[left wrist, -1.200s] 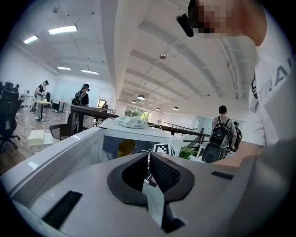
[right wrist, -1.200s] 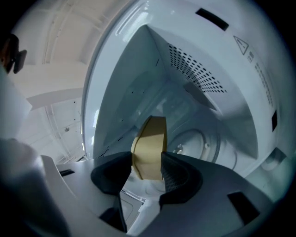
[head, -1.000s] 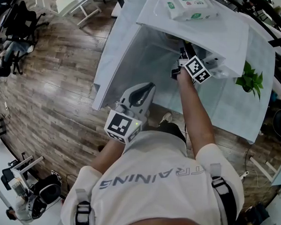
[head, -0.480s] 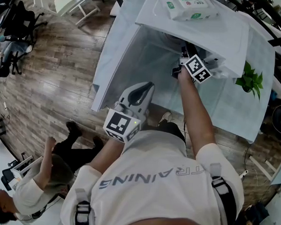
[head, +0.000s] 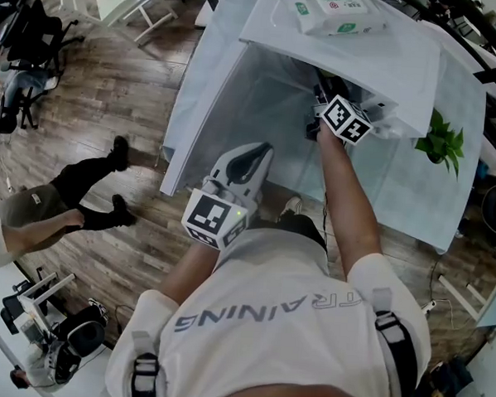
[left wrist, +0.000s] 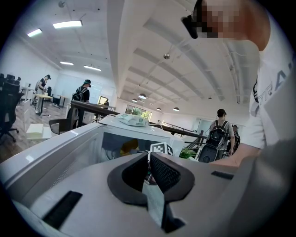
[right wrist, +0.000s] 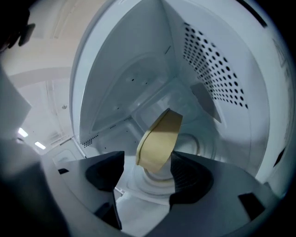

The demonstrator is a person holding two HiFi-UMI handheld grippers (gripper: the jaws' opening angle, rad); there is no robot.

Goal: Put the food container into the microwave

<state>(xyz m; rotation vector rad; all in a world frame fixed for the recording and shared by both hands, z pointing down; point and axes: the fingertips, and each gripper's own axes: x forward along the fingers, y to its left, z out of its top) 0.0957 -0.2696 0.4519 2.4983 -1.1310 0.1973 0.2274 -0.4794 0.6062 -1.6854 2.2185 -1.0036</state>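
Observation:
The white microwave [head: 379,63] stands open on a white-covered table [head: 398,185]. My right gripper [right wrist: 144,172] reaches into its cavity; in the head view only its marker cube [head: 345,120] shows at the opening. A pale yellow food container [right wrist: 159,141] sits tilted just beyond the jaws, over the round turntable [right wrist: 159,183]. It leans by the right jaw, with a clear gap to the left one, so the gripper is open. My left gripper [head: 261,158] is shut and empty. It hangs low in front of the microwave [left wrist: 88,139], near my torso.
A pack of wipes [head: 332,10] lies on top of the microwave. A green plant [head: 443,137] stands to the right on the table. A person [head: 57,196] is on the wooden floor at the left, and a white chair [head: 130,5] stands farther back.
My right gripper has edged slightly deeper into the microwave. The person on the floor at the left has moved up and left. The left gripper has barely moved.

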